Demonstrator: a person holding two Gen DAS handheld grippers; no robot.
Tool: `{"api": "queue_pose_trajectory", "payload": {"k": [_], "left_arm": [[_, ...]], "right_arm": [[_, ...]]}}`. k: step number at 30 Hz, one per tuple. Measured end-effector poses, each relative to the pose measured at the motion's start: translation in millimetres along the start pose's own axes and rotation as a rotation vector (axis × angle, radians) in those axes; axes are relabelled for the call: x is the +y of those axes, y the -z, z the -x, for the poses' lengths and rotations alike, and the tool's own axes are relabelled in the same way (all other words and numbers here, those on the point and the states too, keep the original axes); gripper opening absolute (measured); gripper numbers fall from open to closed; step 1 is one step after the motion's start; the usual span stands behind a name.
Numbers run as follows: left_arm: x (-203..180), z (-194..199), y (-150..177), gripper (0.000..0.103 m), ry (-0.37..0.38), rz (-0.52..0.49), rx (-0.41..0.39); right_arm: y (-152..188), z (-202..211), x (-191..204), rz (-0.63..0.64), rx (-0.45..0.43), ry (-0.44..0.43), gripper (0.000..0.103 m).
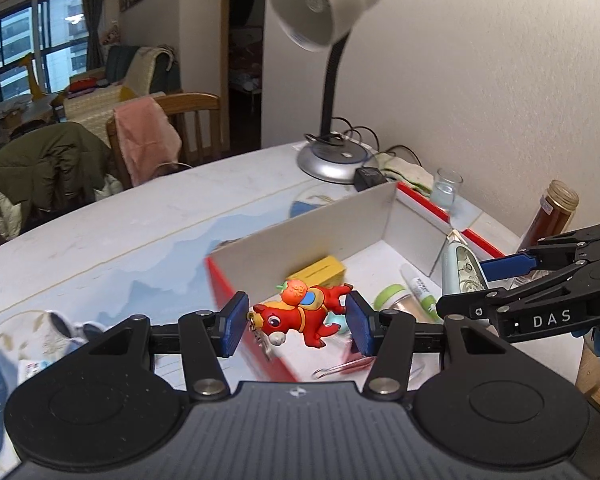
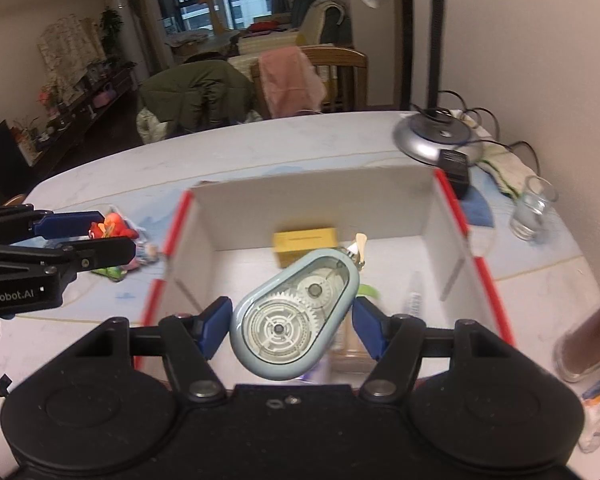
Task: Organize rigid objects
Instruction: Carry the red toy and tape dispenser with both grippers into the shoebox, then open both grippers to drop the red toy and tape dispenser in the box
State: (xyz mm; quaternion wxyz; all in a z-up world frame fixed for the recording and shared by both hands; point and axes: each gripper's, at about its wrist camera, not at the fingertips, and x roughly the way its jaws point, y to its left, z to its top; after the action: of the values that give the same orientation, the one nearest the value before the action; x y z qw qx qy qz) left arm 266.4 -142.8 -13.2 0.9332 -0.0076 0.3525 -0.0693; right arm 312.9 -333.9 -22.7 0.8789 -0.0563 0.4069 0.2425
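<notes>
My left gripper (image 1: 296,322) is shut on a red toy horse keychain (image 1: 300,314) and holds it above the near left wall of the red-edged white box (image 1: 284,256). My right gripper (image 2: 292,320) is shut on a pale blue correction tape dispenser (image 2: 294,316) and holds it over the box (image 2: 228,216). Each gripper shows in the other's view: the right one (image 1: 484,280) with the dispenser (image 1: 460,272), the left one (image 2: 100,228) with the horse (image 2: 110,226). Inside the box lie a yellow block (image 1: 320,272), a white tube (image 1: 420,286) and a green-lidded jar (image 1: 396,300).
A silver desk lamp (image 1: 332,160) with a black adapter (image 1: 370,178) stands behind the box. A glass (image 1: 446,192) and a brown bottle (image 1: 552,220) stand at the right by the wall. Small toys (image 2: 140,256) lie left of the box. Tweezers (image 1: 340,368) lie near the box.
</notes>
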Motion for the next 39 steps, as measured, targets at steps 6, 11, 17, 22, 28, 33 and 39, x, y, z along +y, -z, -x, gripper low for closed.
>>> {"api": "queue_pose_trajectory", "payload": {"k": [6,11,17,22,28,33,39], "left_arm": [[-24.5,-40.8,-14.1,0.052,0.004,-0.024,0.050],[-38.5,-76.2,-23.9,0.052,-0.005,-0.031,0.113],[-48.3,-116.1,-31.9,0.052,-0.023,-0.044,0.185],[-53.0,-147.7,-30.0,0.052,-0.042,-0.056,0.258],[-62.3,-175.3,-28.0,0.052,-0.049,-0.082,0.336],[-64.9,-188.0,-27.3,0.052,-0.050,-0.068,0.380],[-61.1,-199.7,-23.1,0.052,-0.057,-0.041,0.429]], "right_arm": [[2.0,-9.0,-29.5,0.009,0.028,0.020,0.065],[1.6,-24.3,-34.6,0.062,0.067,0.012,0.065],[-3.7,-47.0,-44.2,0.120,0.106,-0.001,0.065],[-1.2,-64.7,-46.1,0.170,0.153,-0.018,0.065],[1.9,-75.5,-51.1,0.187,0.188,-0.033,0.065],[6.5,-78.9,-52.1,0.190,0.216,-0.052,0.065],[8.7,-79.5,-55.1,0.172,0.218,-0.073,0.066]]}}
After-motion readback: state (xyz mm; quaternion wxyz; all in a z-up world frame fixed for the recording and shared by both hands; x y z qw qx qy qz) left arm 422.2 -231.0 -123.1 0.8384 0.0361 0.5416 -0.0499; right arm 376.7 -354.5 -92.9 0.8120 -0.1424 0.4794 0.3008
